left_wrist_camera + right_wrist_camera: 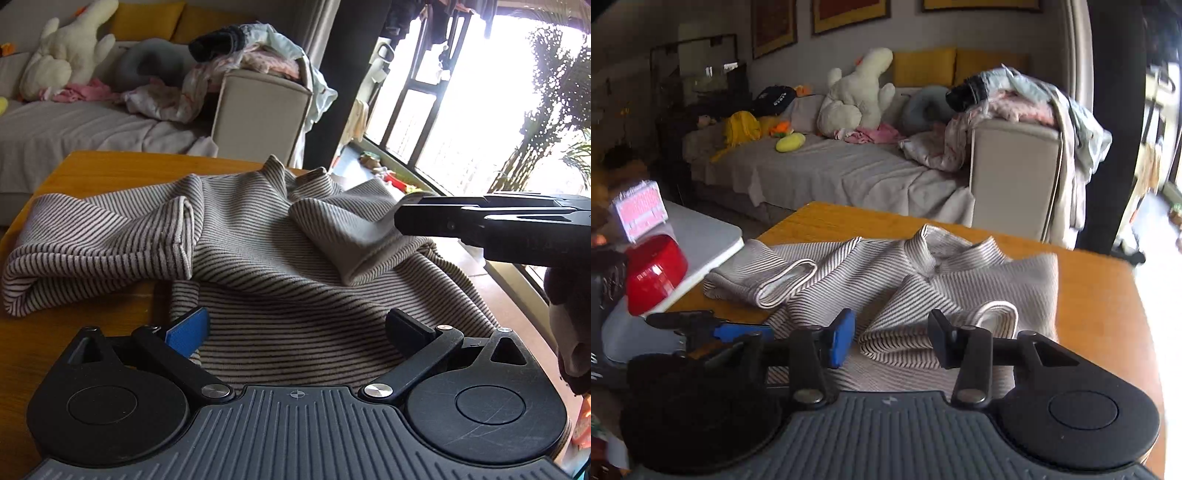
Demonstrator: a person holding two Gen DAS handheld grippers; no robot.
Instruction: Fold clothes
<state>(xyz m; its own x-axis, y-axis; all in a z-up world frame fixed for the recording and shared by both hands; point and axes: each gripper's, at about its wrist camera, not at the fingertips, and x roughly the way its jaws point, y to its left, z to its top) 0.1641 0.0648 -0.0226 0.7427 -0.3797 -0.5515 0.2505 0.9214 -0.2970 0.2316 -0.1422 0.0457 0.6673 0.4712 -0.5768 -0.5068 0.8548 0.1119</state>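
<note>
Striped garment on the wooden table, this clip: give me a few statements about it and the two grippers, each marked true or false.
1. The striped garment lies on a wooden table. True.
2. The garment is already folded into a neat, compact square. False: it lies spread out and rumpled, with both sleeves folded in over the body.
3. The left gripper has its jaws open, over the garment's lower part. True.
4. The right gripper is shut on a red bowl. False: its jaws are open, around the sleeve cuff; the red object sits apart on a white side table.
5. A white plush toy sits on the sofa behind. True.
</note>
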